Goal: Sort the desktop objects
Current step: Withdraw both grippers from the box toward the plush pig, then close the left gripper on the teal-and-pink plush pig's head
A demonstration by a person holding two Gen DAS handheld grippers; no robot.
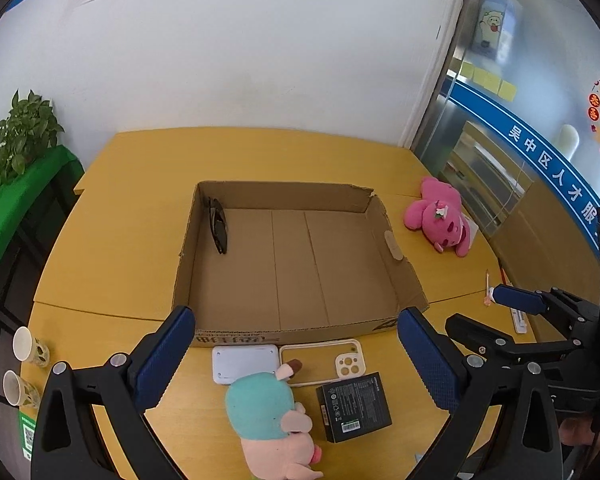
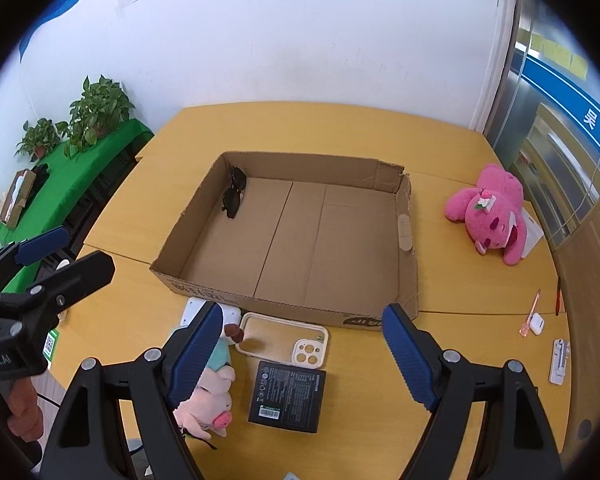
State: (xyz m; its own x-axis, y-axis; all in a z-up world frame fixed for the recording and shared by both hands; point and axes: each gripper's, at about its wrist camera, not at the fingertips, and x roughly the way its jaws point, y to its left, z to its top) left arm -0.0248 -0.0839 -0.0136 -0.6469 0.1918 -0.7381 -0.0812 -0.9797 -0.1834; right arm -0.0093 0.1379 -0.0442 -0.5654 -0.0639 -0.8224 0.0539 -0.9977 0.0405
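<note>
A shallow cardboard box (image 1: 396,240) (image 2: 404,208) stands mid-table with black sunglasses (image 1: 219,224) (image 2: 233,194) in its far left corner. In front of it lie a white flat device (image 1: 245,362), a cream phone case (image 1: 324,360) (image 2: 284,338), a black box (image 1: 354,406) (image 2: 287,396) and a teal-and-pink plush (image 1: 266,412) (image 2: 210,392). My left gripper (image 1: 296,358) is open and empty above these. My right gripper (image 2: 304,354) is open and empty over the phone case and black box; it shows at the right in the left wrist view (image 1: 500,312).
A pink plush bear (image 1: 440,216) (image 2: 490,212) lies at the table's right. A pink pen (image 2: 531,312), a white earbud case (image 2: 537,326) and a white stand (image 2: 559,360) lie at the right edge. Paper cups (image 1: 28,346) stand left. Plants (image 2: 96,112) sit on a green shelf.
</note>
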